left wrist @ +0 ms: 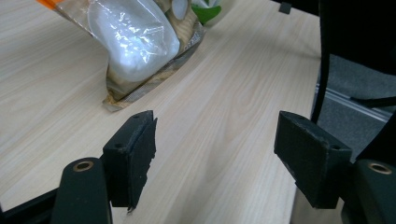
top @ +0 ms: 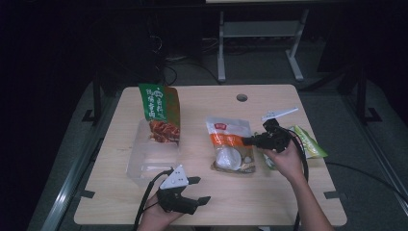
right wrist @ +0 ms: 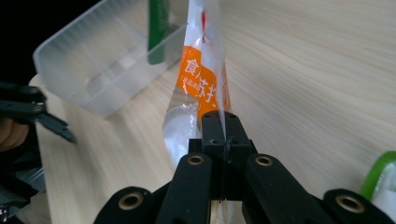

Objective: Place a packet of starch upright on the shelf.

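A clear bag with an orange label (top: 230,144) and white contents lies in the middle of the wooden table (top: 269,197). My right gripper (top: 246,141) comes at it from the right and is shut on the bag's right edge. In the right gripper view the closed jaws (right wrist: 223,123) pinch the thin plastic of the bag (right wrist: 201,79), which stands up on edge. My left gripper (top: 201,189) rests near the table's front edge, open and holding nothing. Its spread jaws (left wrist: 215,126) point toward the bag's bottom end (left wrist: 135,42), well short of it.
A clear plastic bin (top: 144,159) stands at the left with a green and red snack bag (top: 161,113) upright at its far end. A green packet (top: 310,142) lies behind my right hand. A cable hole (top: 242,97) sits near the far edge.
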Demonstrator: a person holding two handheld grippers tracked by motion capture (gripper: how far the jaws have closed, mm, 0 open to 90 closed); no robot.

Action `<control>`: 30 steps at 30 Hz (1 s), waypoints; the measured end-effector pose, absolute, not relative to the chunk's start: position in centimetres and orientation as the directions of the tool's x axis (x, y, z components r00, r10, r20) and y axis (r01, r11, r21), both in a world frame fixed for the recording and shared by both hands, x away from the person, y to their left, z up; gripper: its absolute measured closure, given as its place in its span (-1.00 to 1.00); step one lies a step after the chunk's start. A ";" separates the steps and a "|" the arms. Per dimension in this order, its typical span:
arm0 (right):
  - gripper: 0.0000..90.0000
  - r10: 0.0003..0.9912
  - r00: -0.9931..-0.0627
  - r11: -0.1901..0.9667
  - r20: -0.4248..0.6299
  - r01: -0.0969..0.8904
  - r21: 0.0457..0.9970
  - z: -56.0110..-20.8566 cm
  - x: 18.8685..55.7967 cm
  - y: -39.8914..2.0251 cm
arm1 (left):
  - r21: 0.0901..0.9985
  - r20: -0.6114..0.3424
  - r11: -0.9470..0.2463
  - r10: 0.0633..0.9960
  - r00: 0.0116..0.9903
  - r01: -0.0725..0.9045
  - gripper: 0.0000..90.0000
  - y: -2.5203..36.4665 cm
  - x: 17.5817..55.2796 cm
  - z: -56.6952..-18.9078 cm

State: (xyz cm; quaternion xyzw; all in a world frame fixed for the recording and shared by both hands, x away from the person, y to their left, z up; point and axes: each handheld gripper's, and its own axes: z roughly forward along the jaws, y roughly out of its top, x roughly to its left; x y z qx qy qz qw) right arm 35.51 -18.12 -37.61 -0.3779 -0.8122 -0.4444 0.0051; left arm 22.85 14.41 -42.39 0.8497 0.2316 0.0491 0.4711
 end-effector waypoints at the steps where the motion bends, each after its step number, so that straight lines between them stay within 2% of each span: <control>1: 1.00 0.596 -0.731 0.328 0.332 0.599 0.730 -37.2 34.8 -17.9 | 0.825 -0.125 -0.450 0.443 0.888 0.341 -0.37 14.3 22.9 -42.2; 13: 1.00 0.509 -0.818 0.376 0.267 0.490 0.786 -34.6 31.6 -16.6 | 0.839 -0.119 -0.430 0.453 0.883 0.334 -0.43 12.8 23.9 -41.4; 17: 1.00 0.510 -0.821 0.398 0.256 0.489 0.776 -34.9 31.2 -16.8 | 0.834 -0.122 -0.433 0.461 0.879 0.342 -0.43 12.1 24.6 -41.7; 21: 1.00 0.504 -0.817 0.370 0.281 0.498 0.784 -35.0 30.9 -17.5 | 0.828 -0.127 -0.429 0.483 0.867 0.361 -0.43 11.3 25.3 -42.1; 30: 1.00 0.474 -0.849 0.411 0.233 0.447 0.794 -35.2 29.6 -18.2 | 0.809 -0.171 -0.408 0.527 0.833 0.424 -0.44 9.3 28.0 -42.9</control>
